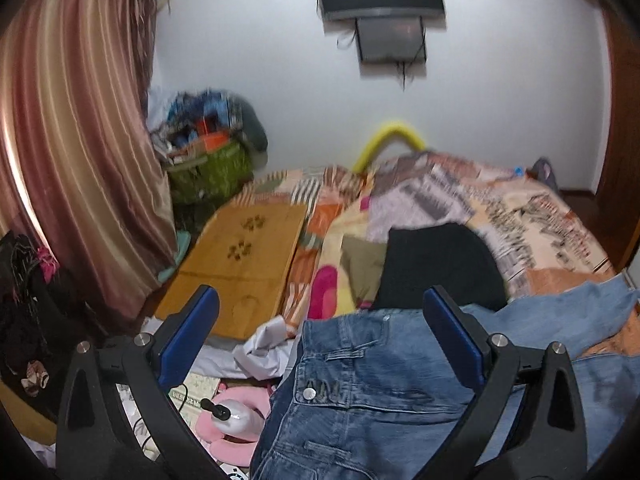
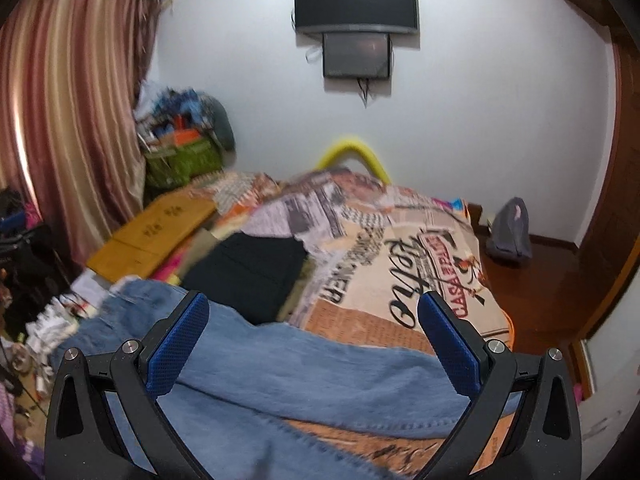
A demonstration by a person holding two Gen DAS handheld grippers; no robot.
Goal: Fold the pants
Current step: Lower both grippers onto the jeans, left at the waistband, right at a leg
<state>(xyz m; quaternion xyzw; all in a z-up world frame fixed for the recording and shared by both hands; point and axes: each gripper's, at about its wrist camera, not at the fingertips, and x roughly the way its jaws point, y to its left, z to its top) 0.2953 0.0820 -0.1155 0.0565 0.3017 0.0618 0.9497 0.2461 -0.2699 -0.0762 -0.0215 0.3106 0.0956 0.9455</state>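
Blue denim jeans lie spread on the bed. In the left wrist view I see the waistband with its metal button and belt loops, right under my left gripper, which is open and empty above it. In the right wrist view the jeans' legs stretch across the patterned blanket. My right gripper is open and empty, hovering above the leg fabric.
A folded black garment lies on the blanket beyond the jeans, also in the right wrist view. A wooden board lies at the bed's left. Clutter, a pink cushion and curtain stand left. Wooden floor is right.
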